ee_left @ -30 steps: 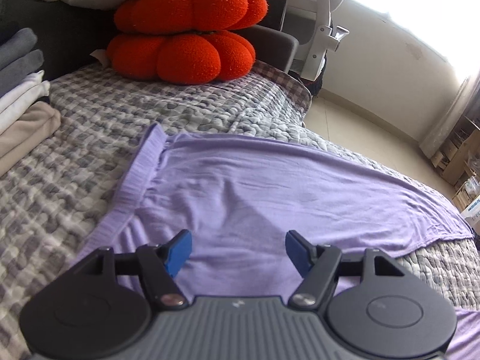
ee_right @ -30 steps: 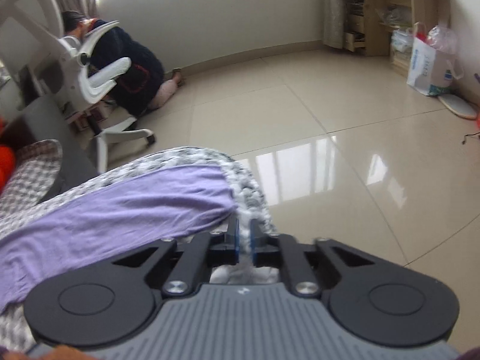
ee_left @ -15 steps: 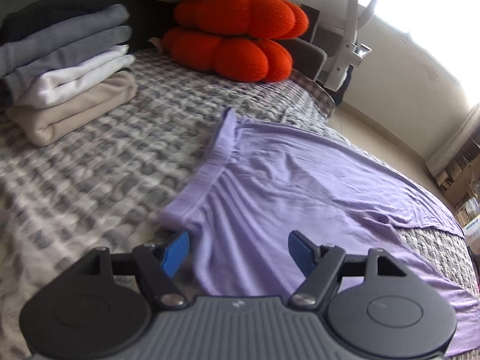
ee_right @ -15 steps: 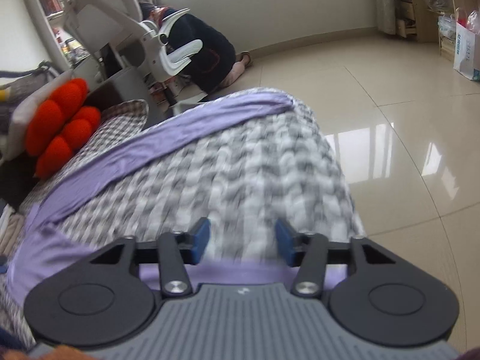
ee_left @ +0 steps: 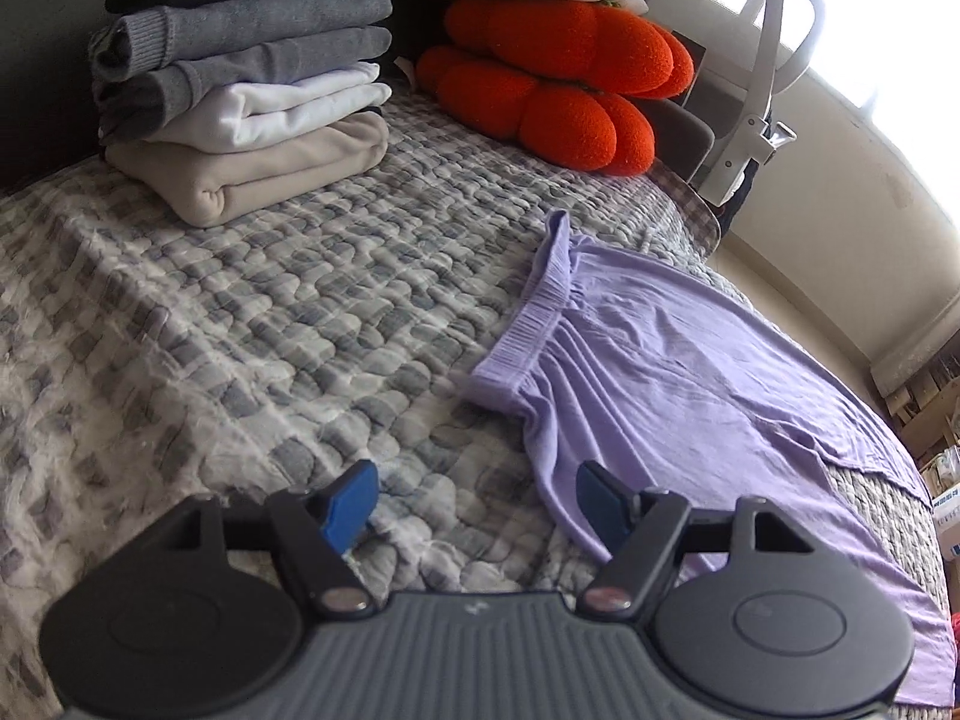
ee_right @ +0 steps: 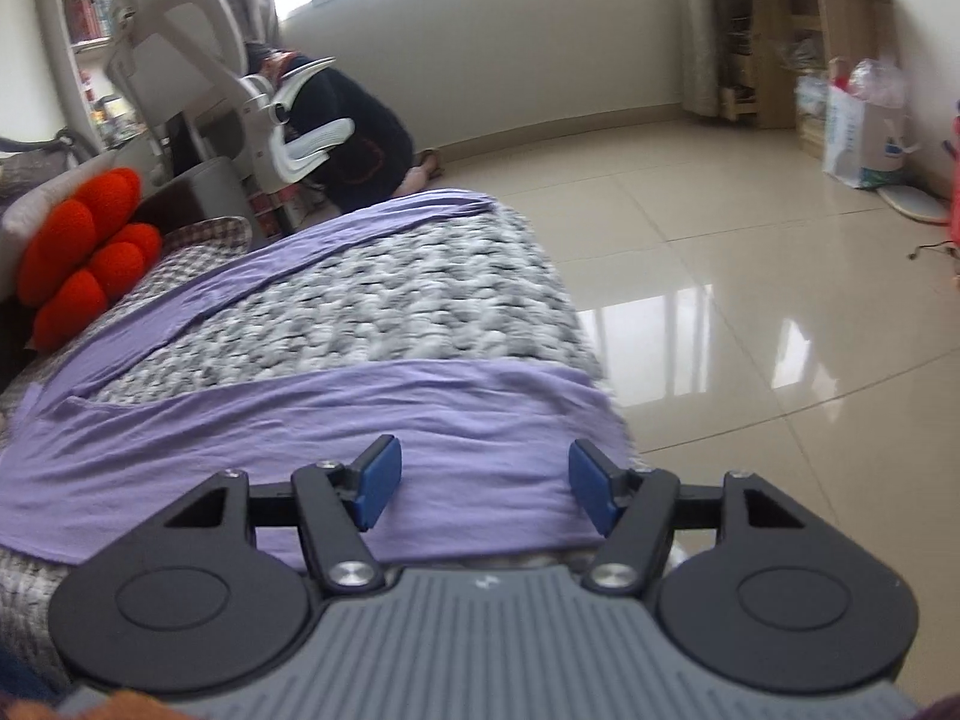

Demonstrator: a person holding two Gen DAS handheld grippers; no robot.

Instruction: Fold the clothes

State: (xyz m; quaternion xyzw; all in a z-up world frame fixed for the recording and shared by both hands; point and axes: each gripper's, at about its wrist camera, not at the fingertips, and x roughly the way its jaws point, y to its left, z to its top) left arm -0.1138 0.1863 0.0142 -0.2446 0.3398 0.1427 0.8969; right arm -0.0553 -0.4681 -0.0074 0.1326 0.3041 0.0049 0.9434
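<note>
A pair of lilac trousers (ee_left: 690, 372) lies flat on the grey-and-white quilt (ee_left: 240, 312), its gathered waistband (ee_left: 534, 312) facing the folded stack. My left gripper (ee_left: 474, 507) hovers open over bare quilt just left of the near trouser edge, holding nothing. In the right wrist view the trousers (ee_right: 300, 432) spread in a V: the far leg (ee_right: 336, 240) runs to the bed's corner and the near leg lies under my right gripper (ee_right: 486, 483). Its jaws are opening, with nothing between the pads; the cloth lies below them.
A stack of folded clothes (ee_left: 240, 96) sits at the quilt's back left, with orange cushions (ee_left: 558, 78) beside it. A white office chair (ee_right: 198, 78) and a crouching person (ee_right: 354, 126) are beyond the bed. Glossy tiled floor (ee_right: 750, 270) drops off at the bed's right edge.
My right gripper opened, let go of the far leg's end at the bed corner, and came back over the near leg. My left gripper slid left off the trousers onto bare quilt.
</note>
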